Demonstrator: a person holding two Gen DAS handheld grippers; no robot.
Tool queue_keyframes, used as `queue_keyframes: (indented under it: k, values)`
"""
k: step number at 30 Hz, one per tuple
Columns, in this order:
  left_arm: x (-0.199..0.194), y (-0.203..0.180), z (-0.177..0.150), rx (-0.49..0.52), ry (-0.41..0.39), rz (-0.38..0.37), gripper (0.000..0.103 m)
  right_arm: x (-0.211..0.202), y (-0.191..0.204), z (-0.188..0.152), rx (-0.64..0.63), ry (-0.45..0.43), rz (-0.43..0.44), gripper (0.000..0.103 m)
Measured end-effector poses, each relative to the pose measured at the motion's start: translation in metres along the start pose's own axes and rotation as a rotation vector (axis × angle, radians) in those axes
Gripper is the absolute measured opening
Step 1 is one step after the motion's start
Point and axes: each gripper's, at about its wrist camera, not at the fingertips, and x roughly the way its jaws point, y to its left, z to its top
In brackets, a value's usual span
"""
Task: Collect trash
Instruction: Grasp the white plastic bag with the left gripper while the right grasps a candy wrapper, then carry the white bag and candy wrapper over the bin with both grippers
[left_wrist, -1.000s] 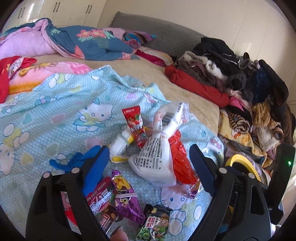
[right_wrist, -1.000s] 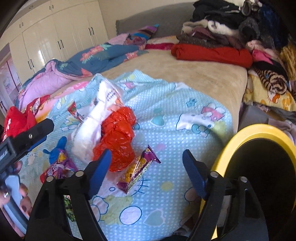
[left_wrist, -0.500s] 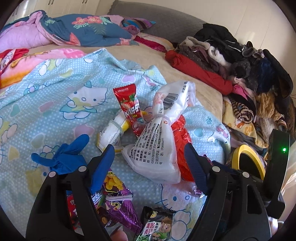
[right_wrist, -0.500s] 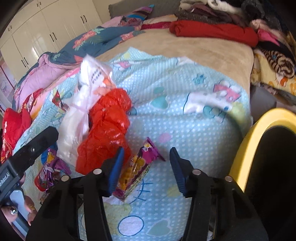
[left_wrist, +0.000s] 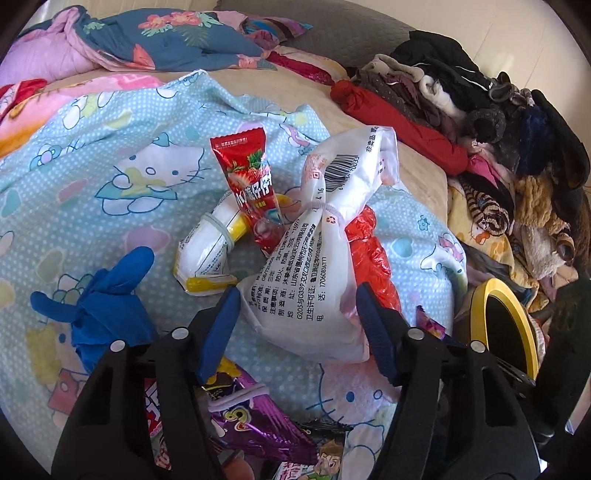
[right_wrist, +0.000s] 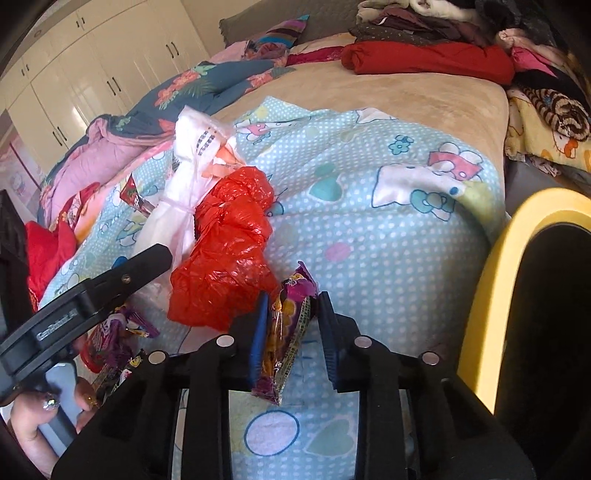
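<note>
Right gripper (right_wrist: 291, 328): jaws just closing, purple snack wrapper (right_wrist: 286, 339) between the blue pads, left pad touching it, right pad at its edge; firm pinch not confirmable. Wrapper on the light-blue cartoon sheet (right_wrist: 388, 236), just beside the red plastic bag (right_wrist: 225, 258); long axis running away from the camera, far end tilted right, near end between the fingers.

Left gripper (left_wrist: 299, 314): jaws just closing, straddling the lower end of the knotted white printed bag (left_wrist: 314, 280), pads at its sides, contact uncertain. Bag's long axis slanting up-right, knotted neck farthest off. Yellow-rimmed bin (left_wrist: 498, 325) at right.
</note>
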Motion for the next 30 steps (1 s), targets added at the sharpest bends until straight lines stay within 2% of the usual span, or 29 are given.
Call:
queue_keyframes:
  k: [9, 17, 23, 30]
  values:
    - [-0.01, -0.003, -0.004, 0.01, -0.018, -0.006, 0.035, -0.023, 0.002, -0.006, -0.027, -0.091, 0.024, 0.025]
    - [-0.029, -0.008, -0.003, 0.022, -0.061, -0.022, 0.033, -0.037, 0.005, -0.009, -0.047, -0.143, 0.039, 0.025]
    - [-0.05, -0.014, 0.004, 0.032, -0.117, -0.047, 0.032, -0.064, 0.006, -0.011, -0.048, -0.202, 0.098, 0.025]
    - [-0.067, -0.024, 0.009, 0.042, -0.157, -0.069, 0.032, -0.09, 0.008, -0.005, -0.06, -0.236, 0.115, 0.025]
